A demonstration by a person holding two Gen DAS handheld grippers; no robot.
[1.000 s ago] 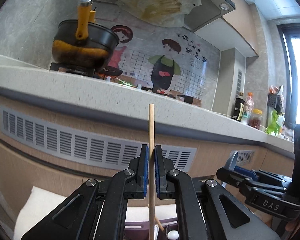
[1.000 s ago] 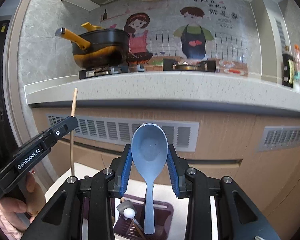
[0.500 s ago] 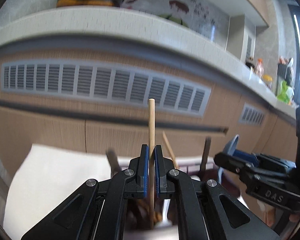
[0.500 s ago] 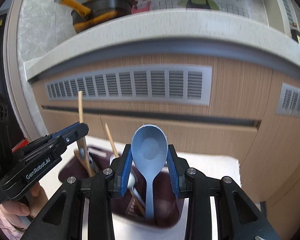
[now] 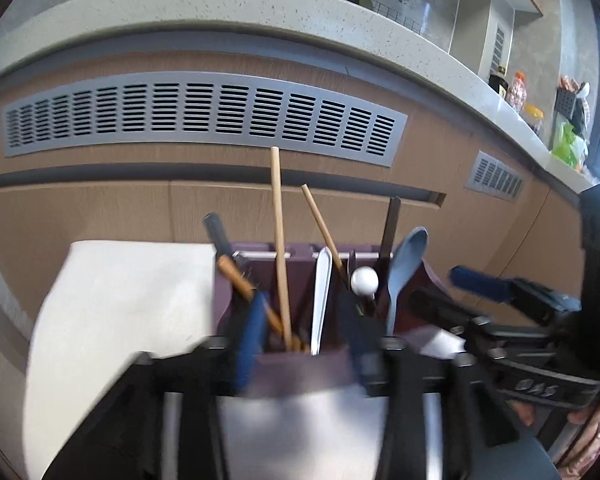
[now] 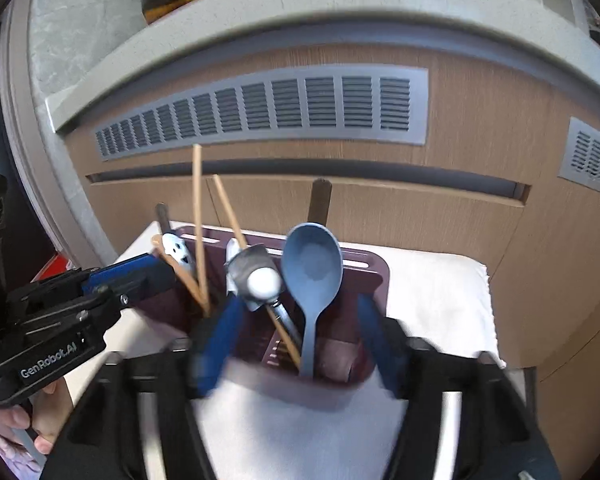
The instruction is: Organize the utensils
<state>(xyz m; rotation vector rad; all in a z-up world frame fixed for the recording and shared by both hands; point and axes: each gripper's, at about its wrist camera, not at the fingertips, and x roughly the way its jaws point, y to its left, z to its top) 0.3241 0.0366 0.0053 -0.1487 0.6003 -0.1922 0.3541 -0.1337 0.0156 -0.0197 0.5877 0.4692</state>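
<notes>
A dark purple utensil holder (image 5: 428, 280) (image 6: 376, 276) stands on a white cloth (image 5: 132, 300) (image 6: 436, 292). A wooden chopstick (image 5: 279, 248) (image 6: 198, 224) stands upright in its left part, with a second chopstick (image 5: 320, 224) leaning beside it. A blue spoon (image 5: 404, 264) (image 6: 312, 272) stands in its right part. My left gripper (image 5: 304, 332) is open, its jaws apart on either side of the chopstick. My right gripper (image 6: 296, 340) is open, its jaws wide on either side of the spoon's handle.
The holder also has a white spoon (image 5: 322, 296), a ladle with a white ball (image 6: 260, 280), and dark-handled utensils (image 5: 390, 228). Behind are wooden cabinet fronts with a grey vent (image 5: 204, 116) under a speckled counter edge (image 6: 284, 12).
Both grippers lowered toward the holder and opened. The chopstick and the blue spoon left the jaws and now stand in the holder.
</notes>
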